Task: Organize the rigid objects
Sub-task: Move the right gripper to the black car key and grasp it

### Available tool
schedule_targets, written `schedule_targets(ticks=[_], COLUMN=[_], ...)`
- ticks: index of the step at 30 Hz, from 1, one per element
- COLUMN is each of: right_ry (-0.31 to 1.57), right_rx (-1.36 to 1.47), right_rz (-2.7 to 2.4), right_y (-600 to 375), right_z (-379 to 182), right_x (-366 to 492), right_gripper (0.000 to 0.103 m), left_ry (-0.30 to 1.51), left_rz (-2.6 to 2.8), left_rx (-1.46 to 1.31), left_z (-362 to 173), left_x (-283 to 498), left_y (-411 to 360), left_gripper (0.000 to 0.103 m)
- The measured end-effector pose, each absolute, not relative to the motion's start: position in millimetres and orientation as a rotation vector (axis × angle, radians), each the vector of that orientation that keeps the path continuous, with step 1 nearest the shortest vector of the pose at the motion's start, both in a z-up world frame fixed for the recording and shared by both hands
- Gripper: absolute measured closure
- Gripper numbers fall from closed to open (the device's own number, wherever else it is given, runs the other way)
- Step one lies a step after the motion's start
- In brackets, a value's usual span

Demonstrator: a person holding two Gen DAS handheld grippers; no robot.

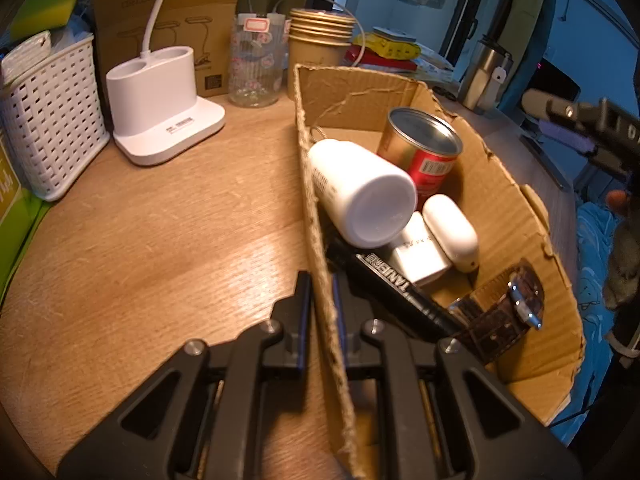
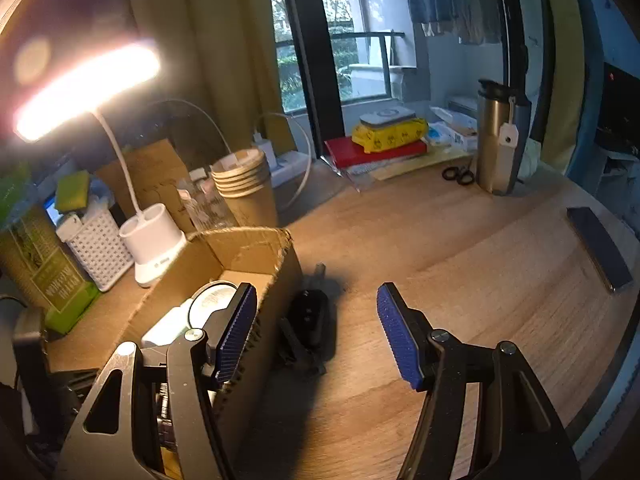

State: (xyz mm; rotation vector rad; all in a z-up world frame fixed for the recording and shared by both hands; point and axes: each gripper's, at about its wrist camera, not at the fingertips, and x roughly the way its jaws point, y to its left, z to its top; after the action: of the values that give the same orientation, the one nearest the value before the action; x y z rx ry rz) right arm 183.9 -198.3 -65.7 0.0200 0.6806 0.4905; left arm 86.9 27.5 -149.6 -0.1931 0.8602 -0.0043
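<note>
Cardboard box (image 1: 516, 216) sits on the wooden table (image 1: 160, 240), its torn near wall pinched between the pads of the left hand-held gripper (image 1: 321, 300), which is clamped tight on that wall. Just inside lie a black marker (image 1: 400, 284) and a brown-strapped watch (image 1: 508, 308). Beyond them a small white block (image 1: 420, 252) and a white case (image 1: 452, 228) touch each other, with a white bottle (image 1: 360, 196) lying on its side over the block. Behind those, an open red-labelled can (image 1: 424, 148) stands tilted toward the back of the box.

The right hand-held gripper (image 2: 316, 336) hangs over the table beside the box's outer wall, its blue pads spread wide with nothing between them. On the table just beyond its pads, close against the box, lies a small black clip-like object (image 2: 308, 316).

Farther back toward the table's far edge stand a white lamp base (image 1: 160, 104), a white woven basket (image 1: 52, 120), a clear jar (image 1: 256, 64) and a stack of brown paper cups (image 1: 316, 48). A steel tumbler (image 2: 496, 136) stands near the far right corner.
</note>
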Motion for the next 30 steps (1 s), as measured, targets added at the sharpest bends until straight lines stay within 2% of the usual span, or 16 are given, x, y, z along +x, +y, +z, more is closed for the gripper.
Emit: schedule_targets(ticks=[22, 30], right_ry=[0.9, 0.883], right_rx=[0.037, 0.03], right_rz=[0.548, 0.53], right_y=[-185.6, -184.2], right_z=[-139.2, -143.6], right_x=[225.6, 231.5], right_gripper=[0.037, 0.037], left_ry=[0.86, 0.86], left_rz=[-0.005, -0.004], left_rx=[-0.194, -0.195], left_z=[-150.3, -151.1], left_x=[87.0, 87.2], left_y=[27.9, 27.8], left_gripper=[0.091, 0.091])
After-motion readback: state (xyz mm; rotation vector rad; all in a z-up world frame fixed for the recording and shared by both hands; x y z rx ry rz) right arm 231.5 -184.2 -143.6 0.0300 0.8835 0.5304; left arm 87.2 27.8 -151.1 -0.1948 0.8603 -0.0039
